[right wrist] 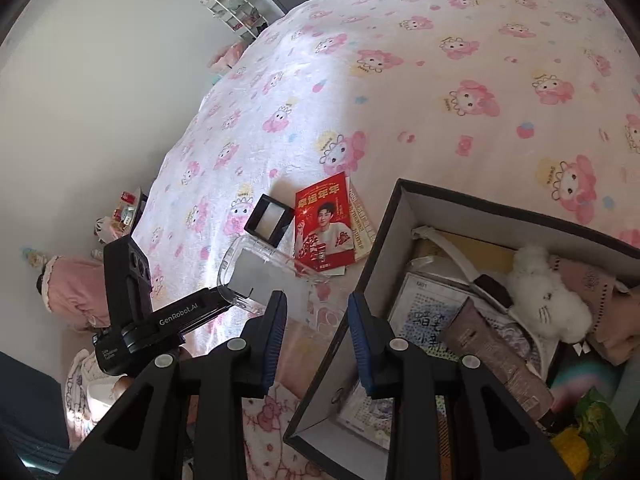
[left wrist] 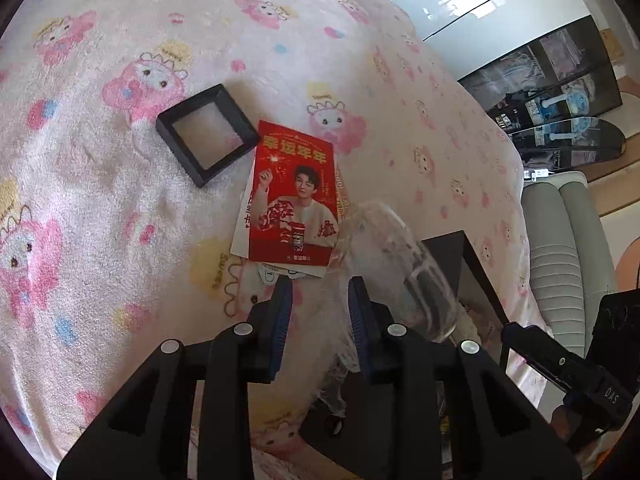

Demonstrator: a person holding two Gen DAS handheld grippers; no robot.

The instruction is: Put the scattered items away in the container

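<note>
ok so the left gripper [left wrist: 320, 284] has the clear case [right wrist: 264, 270] pinched by one end, jaws narrowed down on it. From the right wrist view the case sticks out from the tips and hangs just above the bedspread [right wrist: 400, 80], not lying on it. The right gripper [right wrist: 318, 300] is roughly half open with nothing between the pads. It's hovering over the near left edge of the box [right wrist: 500, 220], one finger lined up with the box wall and the other over the bed. The box is black outside and white inside, sits on the bed to the right of the loose stuff, and it's already pretty full: a white plush [right wrist: 548, 300], a tube [right wrist: 492, 352], some printed paper things. Still out on the bed are a red card [right wrist: 322, 228] lying on a couple of other cards, and a small black frame [right wrist: 269, 219] touching its upper left corner. Both lie just beyond the case, near the box.
</note>
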